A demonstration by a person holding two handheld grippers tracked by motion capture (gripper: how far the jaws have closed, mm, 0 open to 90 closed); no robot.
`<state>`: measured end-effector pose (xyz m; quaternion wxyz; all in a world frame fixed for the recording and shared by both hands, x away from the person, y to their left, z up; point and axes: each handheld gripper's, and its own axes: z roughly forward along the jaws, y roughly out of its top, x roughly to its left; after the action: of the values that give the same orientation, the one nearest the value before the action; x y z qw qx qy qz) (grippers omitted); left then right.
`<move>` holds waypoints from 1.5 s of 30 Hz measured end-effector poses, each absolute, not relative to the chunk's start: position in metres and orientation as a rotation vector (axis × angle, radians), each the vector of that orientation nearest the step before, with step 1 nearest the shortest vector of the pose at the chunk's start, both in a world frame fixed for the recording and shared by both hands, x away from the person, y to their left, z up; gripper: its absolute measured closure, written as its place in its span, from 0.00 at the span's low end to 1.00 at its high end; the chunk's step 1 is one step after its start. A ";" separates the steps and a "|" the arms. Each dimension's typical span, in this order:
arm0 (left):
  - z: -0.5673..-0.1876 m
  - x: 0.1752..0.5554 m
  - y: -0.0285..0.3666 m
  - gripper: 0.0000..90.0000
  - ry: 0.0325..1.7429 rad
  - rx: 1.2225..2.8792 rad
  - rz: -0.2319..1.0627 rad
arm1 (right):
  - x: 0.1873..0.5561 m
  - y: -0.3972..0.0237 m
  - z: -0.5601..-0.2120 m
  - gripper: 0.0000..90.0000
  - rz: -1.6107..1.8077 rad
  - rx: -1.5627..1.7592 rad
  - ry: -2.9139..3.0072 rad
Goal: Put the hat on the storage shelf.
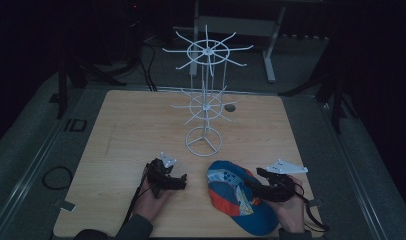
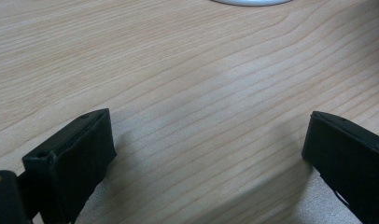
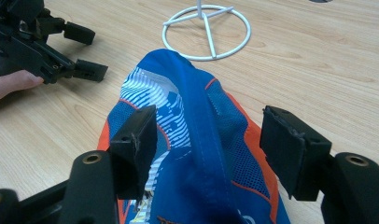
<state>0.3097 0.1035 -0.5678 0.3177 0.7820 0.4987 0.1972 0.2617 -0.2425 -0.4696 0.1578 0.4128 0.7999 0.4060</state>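
A blue and orange cap (image 1: 231, 189) lies on the wooden table (image 1: 131, 130) near its front edge, right of centre. My right gripper (image 1: 255, 179) reaches over it from the right. In the right gripper view its jaws stand open (image 3: 208, 135) on either side of a raised fold of the cap (image 3: 192, 116), and the right pad is clear of the cloth. My left gripper (image 1: 182, 181) rests low on the table to the cap's left, open, with bare wood between its jaws (image 2: 208, 149). The right gripper view also catches the left gripper (image 3: 92, 52).
A white wire rack (image 1: 206, 100) with two tiers of spoke arms stands mid-table, its ring base (image 1: 204, 141) (image 3: 206, 32) just beyond the cap. A small dark hole (image 1: 230, 107) marks the tabletop behind it. A cable loop (image 1: 56, 177) lies on the floor at left.
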 end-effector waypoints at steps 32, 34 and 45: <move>-0.568 0.310 0.104 0.03 1.313 2.059 0.518 | 0.286 -0.231 -0.440 0.41 1.103 1.097 2.449; -0.568 0.310 0.104 0.03 1.313 2.059 0.518 | 0.287 -0.230 -0.439 0.41 1.100 1.096 2.455; -0.567 0.310 0.104 0.03 1.313 2.063 0.514 | 0.299 -0.218 -0.436 0.40 1.037 1.058 2.529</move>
<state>0.3097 0.1037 -0.5673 0.3160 0.7832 0.4986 0.1952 0.2988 -0.2180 -0.4363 0.1051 0.3590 0.8581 0.3517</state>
